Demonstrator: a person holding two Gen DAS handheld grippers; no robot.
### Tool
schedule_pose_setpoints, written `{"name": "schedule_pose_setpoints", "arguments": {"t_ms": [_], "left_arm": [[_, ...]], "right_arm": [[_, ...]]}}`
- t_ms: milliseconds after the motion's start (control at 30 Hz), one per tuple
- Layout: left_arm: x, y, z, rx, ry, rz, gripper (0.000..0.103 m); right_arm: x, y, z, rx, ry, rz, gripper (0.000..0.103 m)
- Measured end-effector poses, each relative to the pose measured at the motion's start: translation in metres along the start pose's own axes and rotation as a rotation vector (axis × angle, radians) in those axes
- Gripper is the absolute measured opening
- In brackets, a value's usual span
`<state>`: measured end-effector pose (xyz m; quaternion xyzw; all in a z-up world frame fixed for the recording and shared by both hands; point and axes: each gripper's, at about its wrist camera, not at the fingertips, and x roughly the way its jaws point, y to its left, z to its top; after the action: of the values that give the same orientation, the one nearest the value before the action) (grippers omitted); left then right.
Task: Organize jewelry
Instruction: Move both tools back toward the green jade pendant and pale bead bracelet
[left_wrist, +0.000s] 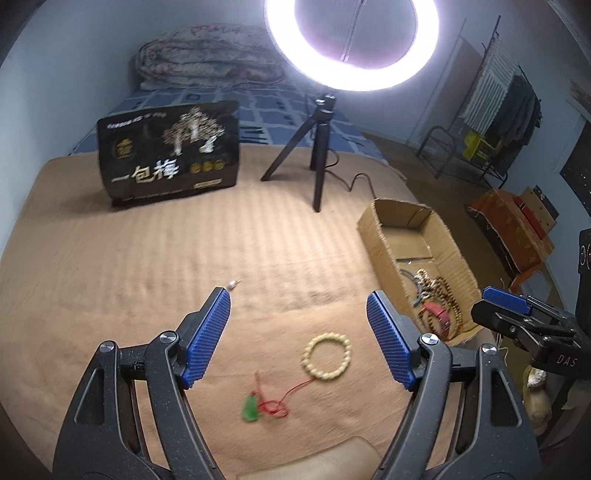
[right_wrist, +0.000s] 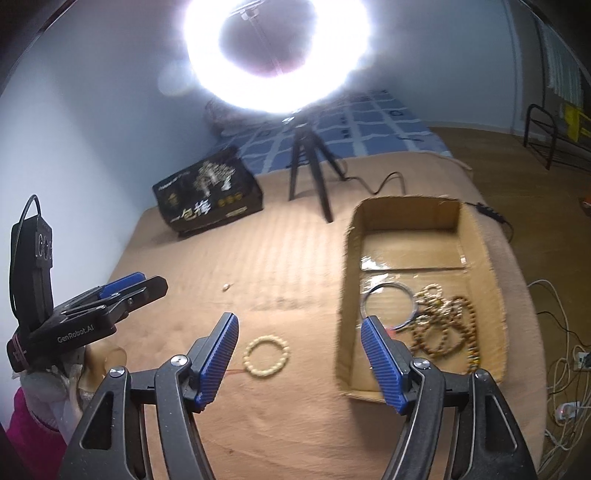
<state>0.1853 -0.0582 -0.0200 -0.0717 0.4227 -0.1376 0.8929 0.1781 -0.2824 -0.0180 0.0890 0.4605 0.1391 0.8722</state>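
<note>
Though both grippers' fingers (left_wrist: 298, 308) (right_wrist: 298, 332) gape w/ nothing held, green pendant (left_wrist: 250, 408) is blurred.

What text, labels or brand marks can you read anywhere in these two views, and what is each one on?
"一包梅": large white characters on the black printed package standing on the tan blanket.
"DAS": black body of the right gripper.
"GenRobot.AI": black body of the left gripper.
The package's small top line and gold emblems: too blurred to read.

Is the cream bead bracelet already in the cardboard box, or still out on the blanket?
Out. The bracelet lies flat on the blanket, left of the cardboard box, whose other jewelry sits inside.
</note>
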Motion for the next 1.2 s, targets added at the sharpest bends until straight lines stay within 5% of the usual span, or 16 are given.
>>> {"name": "schedule_pose_setpoints", "arguments": {"t_ms": [233, 433, 800, 1200], "left_arm": [[0.0, 0.025, -0.024, -0.005, 0.038, 0.016, 0.078], [0.011, 0.038, -0.044, -0.015, 0.098, 0.011, 0.066], [0.038, 0.049, -0.073, -0.014, 0.213, -0.02, 0.05], [0.064, 0.049, -0.09, 0.016, 0.301, -0.028, 0.043]], "right_arm": [[0.033, 0.014, -0.018, 0.006, 0.09, 0.029, 0.071], [0.061, 0.028, -0.031, -0.021, 0.178, 0.044, 0.07], [0.109, 0.015, -0.044, 0.106, 0.292, 0.01, 0.038], [0.13, 0.021, -0.044, 0.082, 0.324, -0.038, 0.031]]}}
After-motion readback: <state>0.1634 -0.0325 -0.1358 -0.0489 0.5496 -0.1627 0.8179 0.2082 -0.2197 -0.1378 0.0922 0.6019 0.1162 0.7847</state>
